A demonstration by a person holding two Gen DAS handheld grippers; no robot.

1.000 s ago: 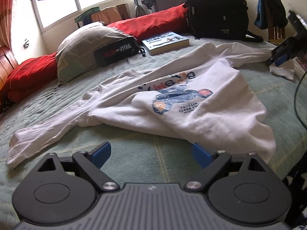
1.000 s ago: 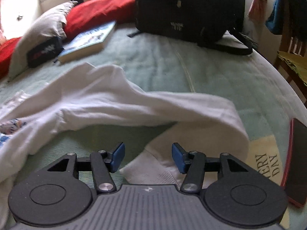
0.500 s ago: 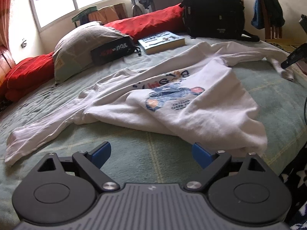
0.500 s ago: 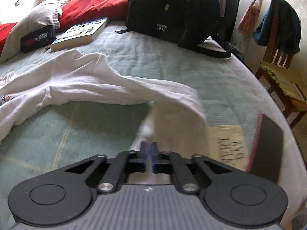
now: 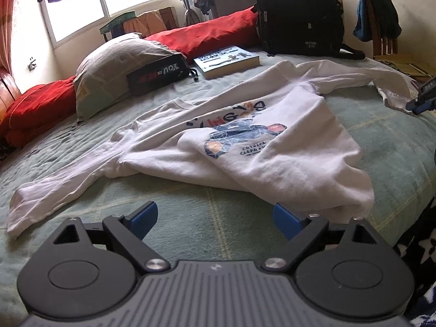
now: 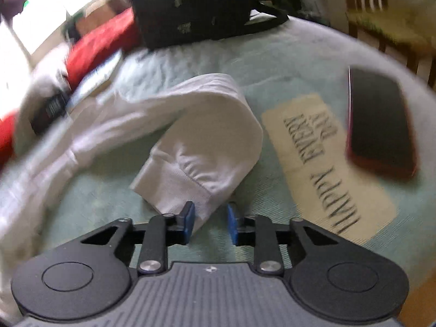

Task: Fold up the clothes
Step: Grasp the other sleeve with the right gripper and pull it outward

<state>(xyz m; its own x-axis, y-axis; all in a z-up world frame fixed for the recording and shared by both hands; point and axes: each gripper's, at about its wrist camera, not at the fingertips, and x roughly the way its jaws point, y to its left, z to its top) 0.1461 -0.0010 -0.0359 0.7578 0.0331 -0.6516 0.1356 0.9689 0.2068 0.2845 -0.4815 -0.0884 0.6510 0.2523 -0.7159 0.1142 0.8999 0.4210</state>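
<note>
Where motion blurs, backpack point(image 6: 196, 8) lettering stays unreadable.

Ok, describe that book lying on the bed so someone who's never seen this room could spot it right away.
Start at the big black backpack standing at the far side of the bed, against the long red cushion. Just in front of it and to its left lies the book, flat on the green cover beyond the white sweatshirt. It is the only thick, light-blue-covered rectangle there, beside a black pouch.

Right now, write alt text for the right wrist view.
The right gripper, jaws opening, has a white shirt sleeve cuff between its blue pads on a green bedspread. A dark phone lies at right, a black backpack behind.
</note>
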